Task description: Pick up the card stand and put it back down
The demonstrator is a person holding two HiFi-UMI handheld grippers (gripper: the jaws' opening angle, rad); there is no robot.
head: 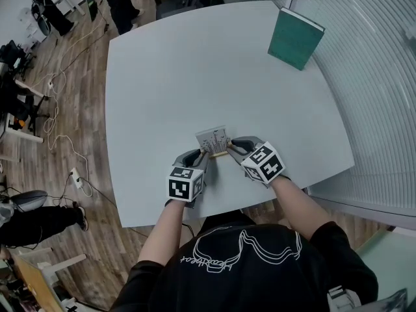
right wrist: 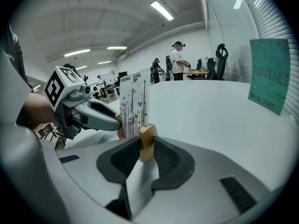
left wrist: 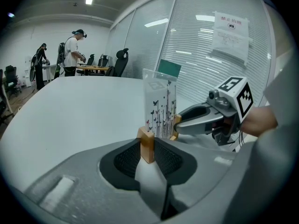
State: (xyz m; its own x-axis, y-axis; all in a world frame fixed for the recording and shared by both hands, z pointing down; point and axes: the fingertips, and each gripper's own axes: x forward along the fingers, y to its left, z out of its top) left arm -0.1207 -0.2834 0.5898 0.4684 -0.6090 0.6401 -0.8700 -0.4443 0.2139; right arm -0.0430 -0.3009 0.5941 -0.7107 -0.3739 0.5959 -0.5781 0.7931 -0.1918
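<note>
The ribbed black fingers (left wrist: 125, 160) of the left gripper (left wrist: 147, 147) are drawn in narrow, clamped on the left end of the small light-wood base block (left wrist: 146, 143) of the card stand (left wrist: 160, 107), an upright clear panel carrying a white card printed with dark stems and butterflies. In the head view this gripper (head: 207, 155) comes in from the lower left.

The card stand (head: 213, 140) is between the two grippers, upright, low at the near edge of the pale grey, round-cornered table (head: 195, 77). Whether its base already rests on the tabletop or hangs just above it, the pictures do not settle.

On the right, the right gripper (right wrist: 145, 144) mirrors the left. Its fingers (right wrist: 169, 158) are equally narrow and pinch the other end of the wooden base (right wrist: 147, 139), with the card (right wrist: 133, 105) rising just beyond. In the head view it (head: 231, 148) reaches in from the lower right.

Far off at the right, a teal-green flat board (head: 296, 39) leans by the slatted glass wall, well apart from the work.

As a judgement, the grasp is made and the stand is in hand on both sides. What is left is to make sure that the base sits flat on the table. Both pairs of fingers then have to open and draw away without tipping the panel.
</note>
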